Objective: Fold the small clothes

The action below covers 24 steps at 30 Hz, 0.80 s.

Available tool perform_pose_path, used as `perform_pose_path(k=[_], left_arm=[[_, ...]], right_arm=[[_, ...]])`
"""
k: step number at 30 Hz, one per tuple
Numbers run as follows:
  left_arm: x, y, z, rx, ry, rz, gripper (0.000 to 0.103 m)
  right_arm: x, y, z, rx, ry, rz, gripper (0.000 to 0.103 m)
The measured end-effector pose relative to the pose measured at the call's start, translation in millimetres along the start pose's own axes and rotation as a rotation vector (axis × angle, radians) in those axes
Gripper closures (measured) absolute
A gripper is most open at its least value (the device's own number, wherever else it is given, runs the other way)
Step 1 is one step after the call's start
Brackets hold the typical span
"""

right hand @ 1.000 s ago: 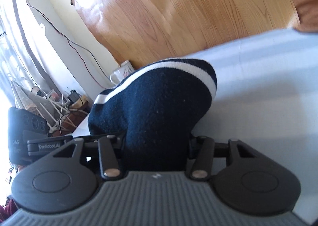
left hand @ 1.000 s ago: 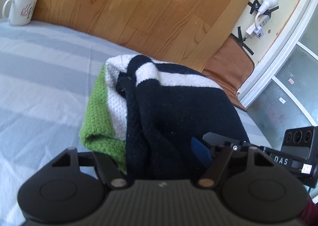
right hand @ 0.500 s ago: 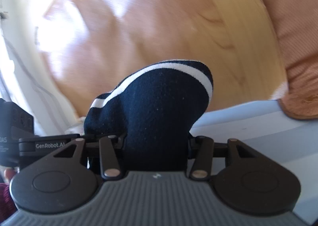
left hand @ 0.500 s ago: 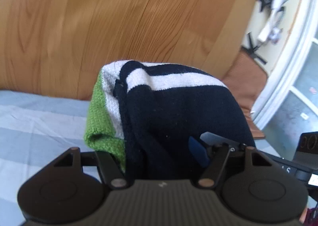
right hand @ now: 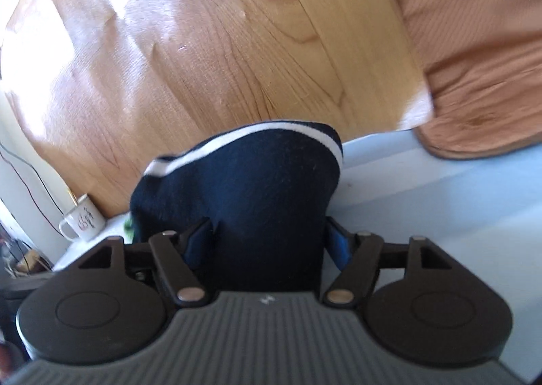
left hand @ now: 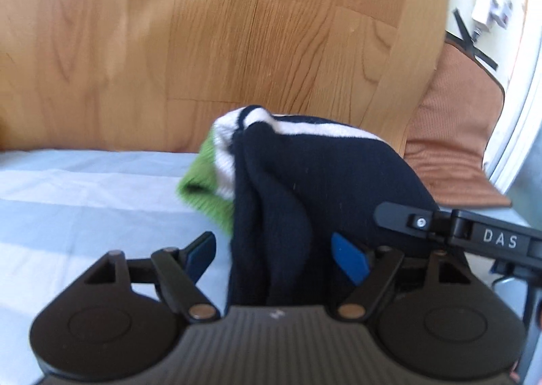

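I judge the fold approx. done: both the left gripper (left hand: 274, 249) and right gripper (right hand: 267, 242) have just been opening, jaws apart w/ navy knit garment (left hand: 321, 188) between them at 12 o'clock, release & smoothing left.

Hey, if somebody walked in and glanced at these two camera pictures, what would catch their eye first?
The folded navy knit garment with white and green bands fills the middle, lying on the pale blue striped sheet before a wooden headboard. It sits between the blue pads of the left gripper, whose jaws have just been opening and stand clear of it. The right gripper straddles its other end.
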State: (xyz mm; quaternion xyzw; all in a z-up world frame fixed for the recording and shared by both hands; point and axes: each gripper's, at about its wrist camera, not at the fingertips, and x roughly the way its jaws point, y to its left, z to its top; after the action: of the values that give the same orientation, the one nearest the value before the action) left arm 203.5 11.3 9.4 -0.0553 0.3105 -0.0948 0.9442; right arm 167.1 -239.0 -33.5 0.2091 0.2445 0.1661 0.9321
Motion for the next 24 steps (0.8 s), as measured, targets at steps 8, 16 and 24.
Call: perform_pose_path(k=[8,16,24], left_arm=[[-59.8,-24.0,-52.7,0.024,0.007,0.101,0.021],[-91.9,-38.5,-89.4,0.043,-0.011,0.222,0.019],[-108.2,-41.4,-103.2,0.039,-0.028,0.265,0.017]], right_arm=[[-68.8,17.9,-47.6,-0.025,-0.024,-0.064,0.029],[-116.7,37.6,-87.0,-0.065,-0.136,-0.108,0.024],[-129.5,56.2,-104.6,-0.160,-0.141,-0.131,0.024]])
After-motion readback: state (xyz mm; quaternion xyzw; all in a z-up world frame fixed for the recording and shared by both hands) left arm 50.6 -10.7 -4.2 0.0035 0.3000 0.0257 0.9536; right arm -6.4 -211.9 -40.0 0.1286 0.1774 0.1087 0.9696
